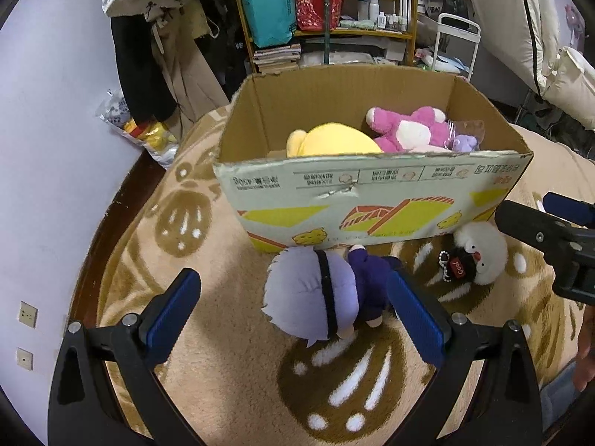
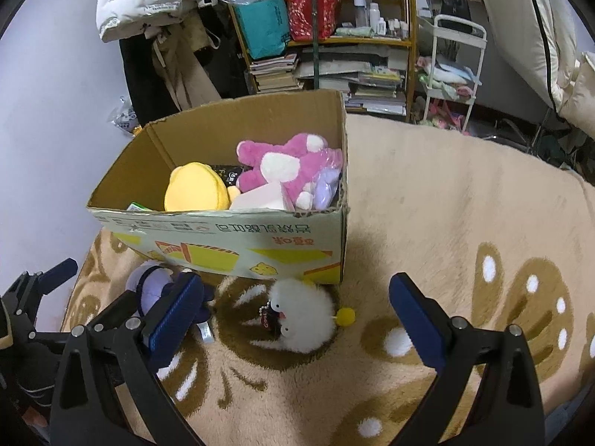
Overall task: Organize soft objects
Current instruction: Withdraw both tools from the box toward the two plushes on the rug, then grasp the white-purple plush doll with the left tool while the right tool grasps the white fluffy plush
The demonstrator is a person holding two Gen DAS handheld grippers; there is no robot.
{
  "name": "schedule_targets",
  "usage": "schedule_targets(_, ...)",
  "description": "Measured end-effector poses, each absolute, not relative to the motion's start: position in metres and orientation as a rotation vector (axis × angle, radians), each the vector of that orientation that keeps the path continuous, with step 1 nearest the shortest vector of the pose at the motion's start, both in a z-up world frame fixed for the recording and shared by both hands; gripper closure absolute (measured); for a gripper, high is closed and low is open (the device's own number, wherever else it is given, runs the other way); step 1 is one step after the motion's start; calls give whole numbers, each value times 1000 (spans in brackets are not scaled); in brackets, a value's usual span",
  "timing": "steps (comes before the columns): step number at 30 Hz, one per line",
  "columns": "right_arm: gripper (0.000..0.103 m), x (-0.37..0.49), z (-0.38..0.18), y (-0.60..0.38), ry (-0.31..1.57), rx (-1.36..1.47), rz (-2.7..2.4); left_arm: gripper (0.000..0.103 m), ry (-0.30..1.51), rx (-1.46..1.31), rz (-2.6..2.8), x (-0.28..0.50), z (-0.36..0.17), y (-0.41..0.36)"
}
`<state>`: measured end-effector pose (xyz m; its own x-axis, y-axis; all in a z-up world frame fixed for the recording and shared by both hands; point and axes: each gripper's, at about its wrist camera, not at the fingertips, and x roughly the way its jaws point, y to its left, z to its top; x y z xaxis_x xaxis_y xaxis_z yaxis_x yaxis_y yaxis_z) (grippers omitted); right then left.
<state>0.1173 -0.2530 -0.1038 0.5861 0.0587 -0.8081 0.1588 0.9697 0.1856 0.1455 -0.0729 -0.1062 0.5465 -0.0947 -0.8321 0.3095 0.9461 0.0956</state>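
Two plush toys lie on the blanket [image 1: 230,297] before the cardboard box [image 1: 372,193]: a lavender-haired doll [image 1: 316,297] between the left gripper's [image 1: 293,308] wide fingers, and a white fluffy toy [image 1: 483,249]. Two plushies, yellow [image 2: 197,189] and pink [image 2: 286,163], fill the box in the right view; the right gripper [image 2: 297,319] gapes around the white toy.

— What carries everything here?
— A tan fleece blanket [image 2: 446,193] with brown paw prints.
— And directly on it?
— A cardboard box [image 2: 230,249] at the far left, a lilac-haired doll [image 1: 319,297] near its front wall, and a white fluffy plush [image 2: 305,316] just right of the doll.
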Motion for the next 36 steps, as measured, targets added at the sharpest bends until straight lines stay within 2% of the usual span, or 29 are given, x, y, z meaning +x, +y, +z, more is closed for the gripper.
schedule_targets(36,0,145,-148,-253,1094,258,-81,4,1091,270,-309,159,-155,-102)
